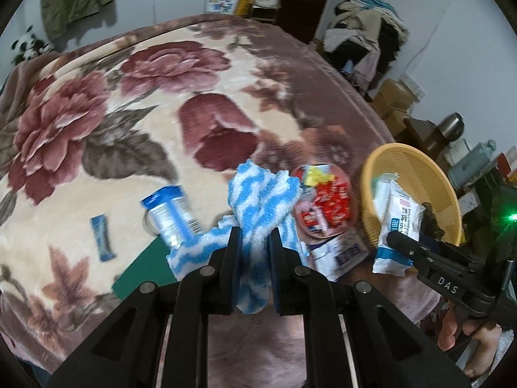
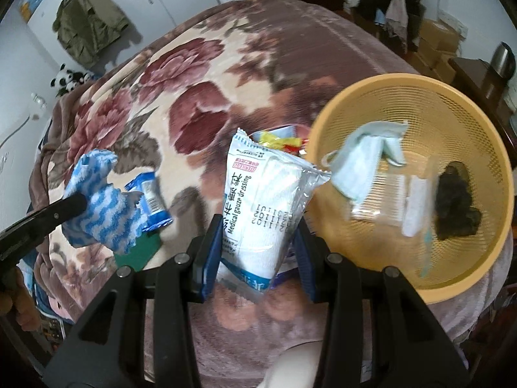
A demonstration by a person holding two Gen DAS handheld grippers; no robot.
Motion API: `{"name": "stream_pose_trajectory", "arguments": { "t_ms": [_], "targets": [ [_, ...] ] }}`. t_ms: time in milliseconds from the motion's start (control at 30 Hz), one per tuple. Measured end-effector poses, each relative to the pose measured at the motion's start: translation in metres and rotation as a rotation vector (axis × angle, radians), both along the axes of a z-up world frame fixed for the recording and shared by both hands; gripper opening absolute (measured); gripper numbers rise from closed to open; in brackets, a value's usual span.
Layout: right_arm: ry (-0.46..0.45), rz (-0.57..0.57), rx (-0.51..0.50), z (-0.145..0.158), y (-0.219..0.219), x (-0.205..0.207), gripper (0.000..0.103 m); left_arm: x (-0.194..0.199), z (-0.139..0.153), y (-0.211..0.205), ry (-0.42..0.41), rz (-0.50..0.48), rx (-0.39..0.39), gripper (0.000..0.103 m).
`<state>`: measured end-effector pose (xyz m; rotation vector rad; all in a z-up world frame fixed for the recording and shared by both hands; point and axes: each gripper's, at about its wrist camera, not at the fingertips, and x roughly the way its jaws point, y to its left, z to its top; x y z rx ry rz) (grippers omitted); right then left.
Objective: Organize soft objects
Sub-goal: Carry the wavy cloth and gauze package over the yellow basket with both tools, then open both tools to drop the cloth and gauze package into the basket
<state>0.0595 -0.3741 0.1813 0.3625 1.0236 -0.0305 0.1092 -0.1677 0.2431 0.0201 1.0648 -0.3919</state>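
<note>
Two clenched tools: left tool [image 1: 253, 239] on striped towel [image 1: 261, 200], right tool [image 2: 258, 226] on gauze pack [image 2: 265, 200], beside cloth-holding basket [image 2: 484, 123].

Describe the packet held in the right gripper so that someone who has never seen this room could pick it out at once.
Start at the flowered blanket and find the yellow mesh basket at its near right. Just left of the basket, the right gripper clamps a white plastic packet. Unlike the fluffy blue-and-white cloth beside it, it is smooth, with "Medical gauze dressing" printed on it.

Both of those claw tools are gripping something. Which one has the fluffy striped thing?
The left gripper: it pinches the blue-and-white striped fuzzy cloth. The right gripper holds a white medical gauze packet instead.
</note>
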Motion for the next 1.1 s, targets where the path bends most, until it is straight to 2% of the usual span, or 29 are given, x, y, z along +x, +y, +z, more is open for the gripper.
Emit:
{"name": "stream_pose_trajectory", "arguments": {
  "t_ms": [300,567,1100],
  "targets": [
    [-0.011,-0.103,0.003,0.006,-0.063,-0.012,0.042,0.002,0.017,-0.083,-0.003,-0.120,-0.046,0.014],
    [-0.012,-0.197,0.001,0.009,-0.117,-0.025,0.042,-0.002,0.019,-0.155,0.010,-0.219,-0.081,0.014],
    [-0.031,-0.281,-0.006,0.020,-0.168,-0.027,0.042,-0.009,0.008,-0.225,0.039,-0.315,-0.107,0.014]
  ]
}}
